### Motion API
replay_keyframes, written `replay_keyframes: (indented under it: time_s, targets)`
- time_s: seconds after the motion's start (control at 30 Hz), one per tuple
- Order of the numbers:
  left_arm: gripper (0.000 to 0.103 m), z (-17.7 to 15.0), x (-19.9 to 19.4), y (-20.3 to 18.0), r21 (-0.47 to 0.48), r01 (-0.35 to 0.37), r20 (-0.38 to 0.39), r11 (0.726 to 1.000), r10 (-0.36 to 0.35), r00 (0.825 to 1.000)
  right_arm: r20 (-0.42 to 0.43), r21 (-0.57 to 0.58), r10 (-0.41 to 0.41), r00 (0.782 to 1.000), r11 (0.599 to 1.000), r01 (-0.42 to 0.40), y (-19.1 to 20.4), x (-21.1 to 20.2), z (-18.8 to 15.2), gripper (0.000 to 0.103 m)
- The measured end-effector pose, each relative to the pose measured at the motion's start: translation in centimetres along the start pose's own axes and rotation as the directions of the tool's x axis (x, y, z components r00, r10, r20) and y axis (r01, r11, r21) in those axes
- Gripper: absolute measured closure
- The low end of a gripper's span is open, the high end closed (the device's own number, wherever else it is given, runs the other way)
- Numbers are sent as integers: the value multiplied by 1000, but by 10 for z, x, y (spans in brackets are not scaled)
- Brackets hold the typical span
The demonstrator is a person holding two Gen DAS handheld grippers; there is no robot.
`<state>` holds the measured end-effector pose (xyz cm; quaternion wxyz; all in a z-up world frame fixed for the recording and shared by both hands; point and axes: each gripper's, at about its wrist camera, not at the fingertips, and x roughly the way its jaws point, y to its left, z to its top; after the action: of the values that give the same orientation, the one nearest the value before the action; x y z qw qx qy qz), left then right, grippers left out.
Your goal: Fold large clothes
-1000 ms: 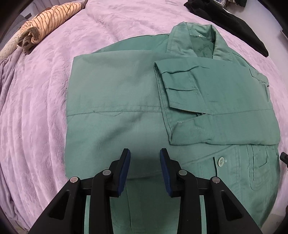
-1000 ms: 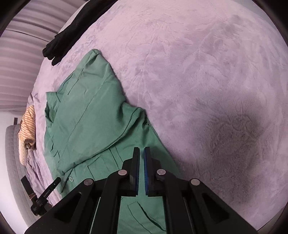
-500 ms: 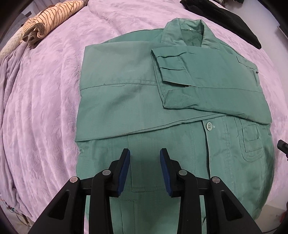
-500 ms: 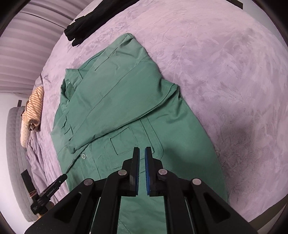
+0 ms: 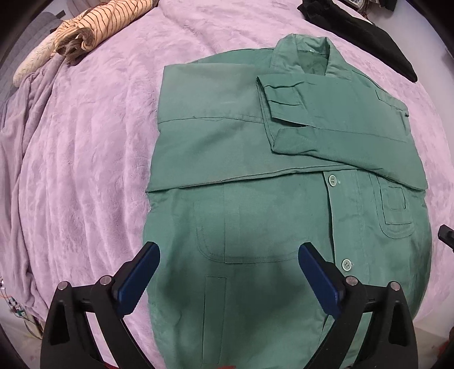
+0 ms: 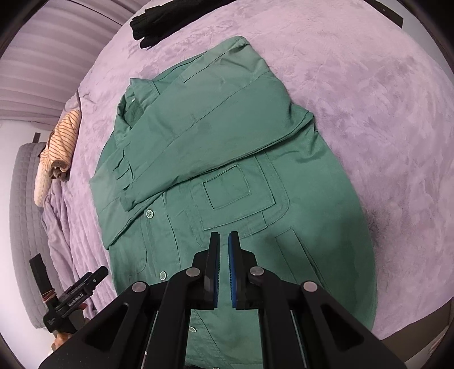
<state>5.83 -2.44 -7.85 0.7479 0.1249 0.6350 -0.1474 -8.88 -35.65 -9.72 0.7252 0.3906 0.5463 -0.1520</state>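
A large green button-up jacket (image 5: 255, 176) lies front-up on a purple blanket (image 5: 85, 136), collar at the far end, both sleeves folded across the chest. It also shows in the right wrist view (image 6: 232, 176). My left gripper (image 5: 228, 258) hangs wide open and empty above the jacket's lower left pocket. My right gripper (image 6: 224, 249) is nearly shut, with a thin gap, holding nothing, above the lower right part of the jacket. The left gripper body shows in the right wrist view (image 6: 76, 298).
A striped tan garment (image 5: 93, 25) lies bunched at the far left of the blanket. A black garment (image 5: 369, 34) lies at the far right beyond the collar. A grey quilted headboard (image 6: 22, 213) stands beside the bed.
Both grippers have pulled back toward the jacket's hem, so more of the lower jacket shows. My left gripper has opened much wider. The right stays nearly shut.
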Motion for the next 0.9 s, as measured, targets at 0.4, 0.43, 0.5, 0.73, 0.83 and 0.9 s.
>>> replay_keyframes:
  time_s: [0.4, 0.43, 0.5, 0.73, 0.83, 0.9]
  targets:
    - [4, -8, -11, -2, 3, 1, -3, 1000, -1, 1000, 77, -208, -43, 996, 976, 58, 43, -21, -7, 6]
    - [4, -9, -11, -3, 3, 1, -4, 1000, -1, 1000, 82, -217, -39, 996, 975, 56, 45, -23, -7, 6]
    - [4, -10, -11, -4, 6, -3, -7, 1000, 3, 1000, 86, -230, -32, 996, 972, 52, 48, -23, -8, 6]
    - [4, -14, -10, -14, 31, -30, -23, 999, 31, 999, 93, -245, -22, 995, 968, 45, 41, -20, -12, 0]
    - [4, -15, -10, -21, 46, -41, -26, 998, 42, 999, 77, -251, -20, 997, 967, 39, 35, -18, -13, 0]
    - [4, -15, -11, -25, 44, -56, -26, 997, 57, 998, 56, -251, -12, 998, 968, 25, 31, -15, -13, 0]
